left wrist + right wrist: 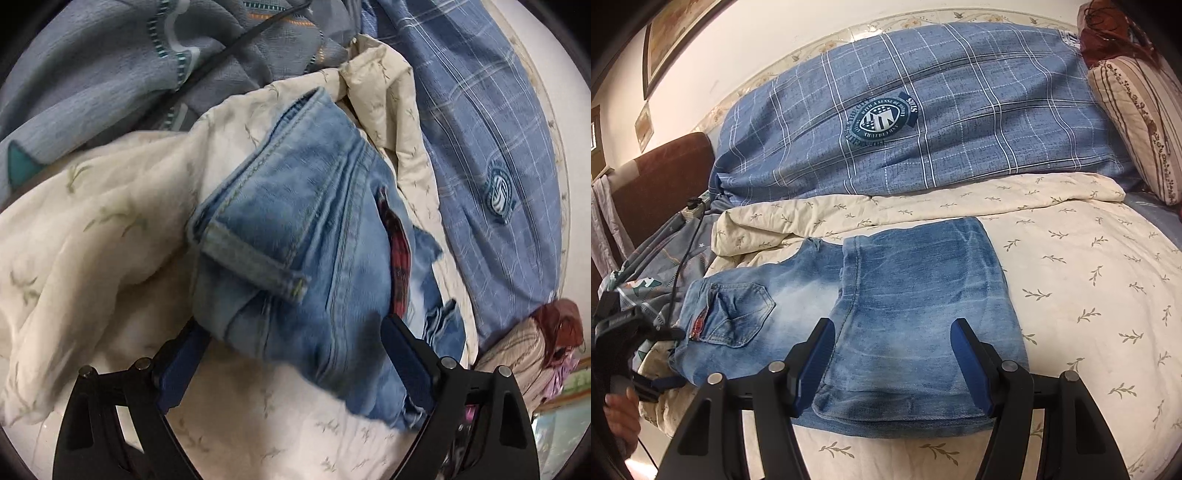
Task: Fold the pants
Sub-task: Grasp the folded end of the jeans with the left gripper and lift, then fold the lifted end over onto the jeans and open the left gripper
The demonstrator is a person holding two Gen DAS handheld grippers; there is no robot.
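The jeans (879,295) lie on the cream leaf-print quilt (1089,288) that covers the bed, toward its near-left part, already doubled over: the leg section is folded back across the seat, so its hem edge sits beside the back pocket (738,314) (a scrap of red shows at the pocket's left side). The right gripper (892,347) hangs low over the near edge of the folded legs, its blue pads partly apart, denim showing between them, but nothing pinched; the pads do not press on the cloth. In the left wrist view the left gripper (291,332) stands wide open around the waistband end of the jeans (295,229), with a belt loop (255,266) and a red-checked lining visible; whether the pads touch the denim cannot be told, and the picture is blurred there. Beyond the quilt, along the far edge of the bed, lies a blue checked duvet (923,110) with a round crest, and a striped pillow (1137,122) stands at the far-right corner. At the left edge a person's hand (620,417) holds the other tool.
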